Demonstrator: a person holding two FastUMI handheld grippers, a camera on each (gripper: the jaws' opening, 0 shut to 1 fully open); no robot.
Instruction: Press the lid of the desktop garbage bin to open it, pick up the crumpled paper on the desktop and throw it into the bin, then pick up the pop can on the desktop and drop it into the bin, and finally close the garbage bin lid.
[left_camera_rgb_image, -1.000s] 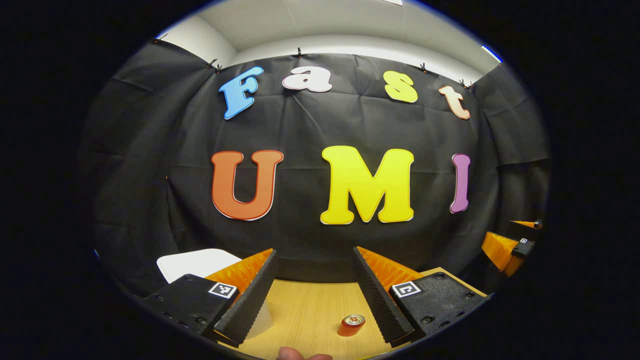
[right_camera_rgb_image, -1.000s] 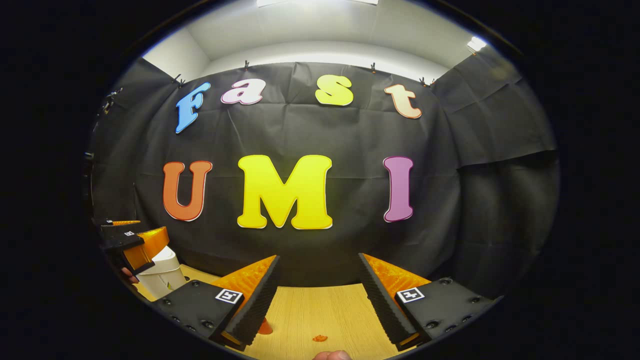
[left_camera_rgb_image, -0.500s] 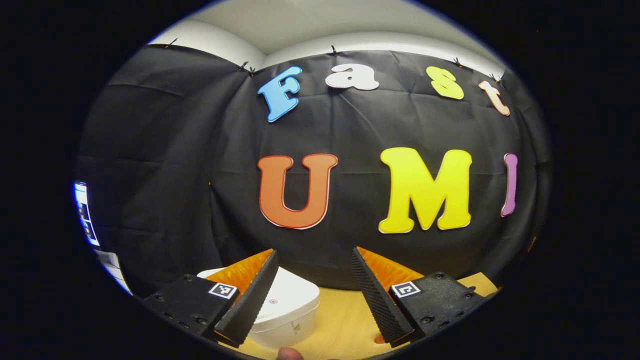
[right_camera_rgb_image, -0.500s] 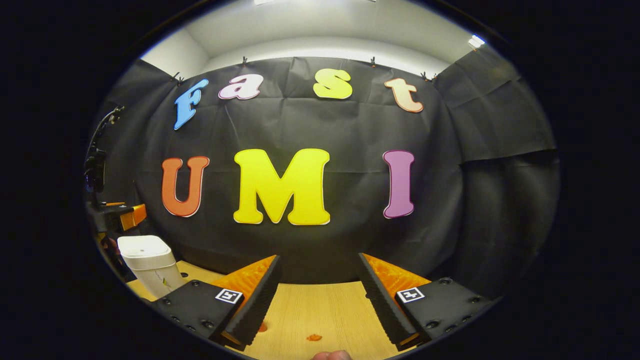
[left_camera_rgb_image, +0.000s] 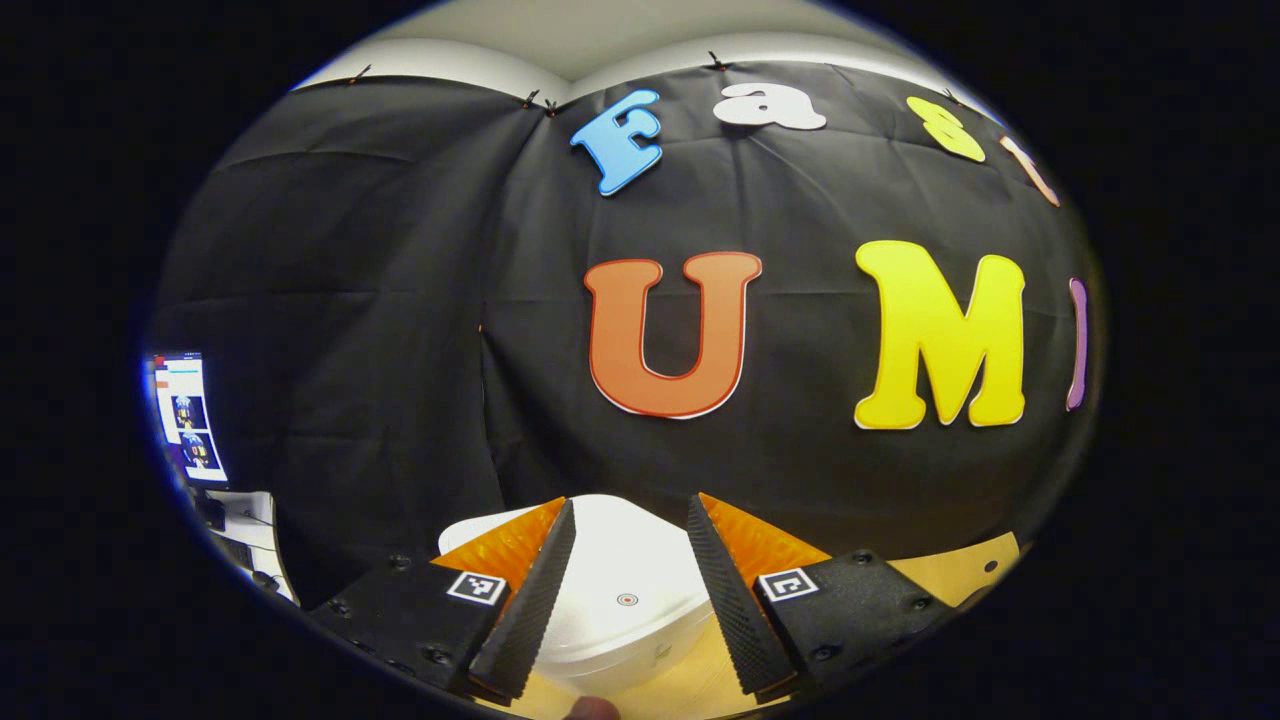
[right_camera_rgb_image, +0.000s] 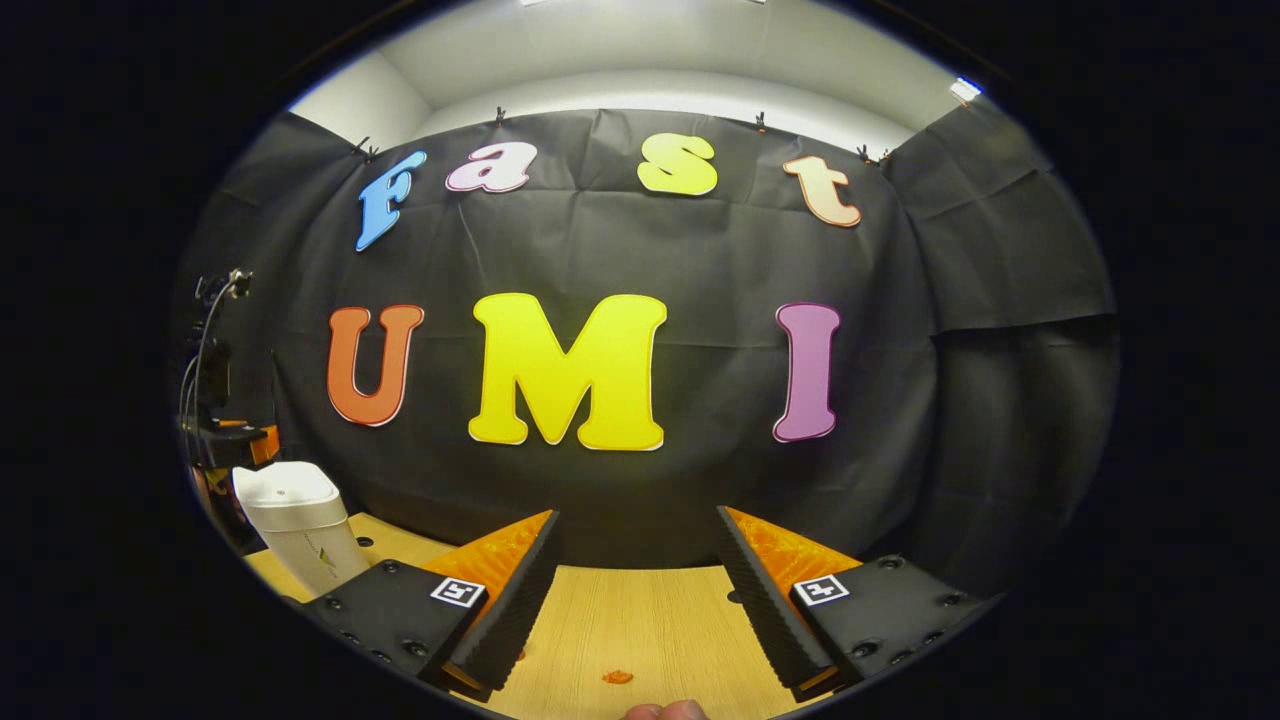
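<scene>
The white desktop bin (left_camera_rgb_image: 625, 590) stands with its lid down, a small red dot in the lid's middle. My left gripper (left_camera_rgb_image: 630, 503) is open just above and in front of the lid, which shows between its fingers; I cannot tell whether it touches. In the right gripper view the bin (right_camera_rgb_image: 300, 525) stands at the far left of the wooden table (right_camera_rgb_image: 650, 610), with part of the left gripper (right_camera_rgb_image: 240, 438) above and behind it. My right gripper (right_camera_rgb_image: 637, 514) is open over bare table, holding nothing.
A tiny orange scrap (right_camera_rgb_image: 617, 677) lies on the table near the right gripper. A lit screen (left_camera_rgb_image: 187, 415) stands beyond the booth wall at the far left. The table's corner (left_camera_rgb_image: 985, 565) shows to the right of the bin. A thumb (right_camera_rgb_image: 665, 711) edges in below.
My left gripper swung left and dipped toward the bin, which now sits between its fingers; the red can slid out of its view. Its jaws narrowed slightly. The right gripper barely moved.
</scene>
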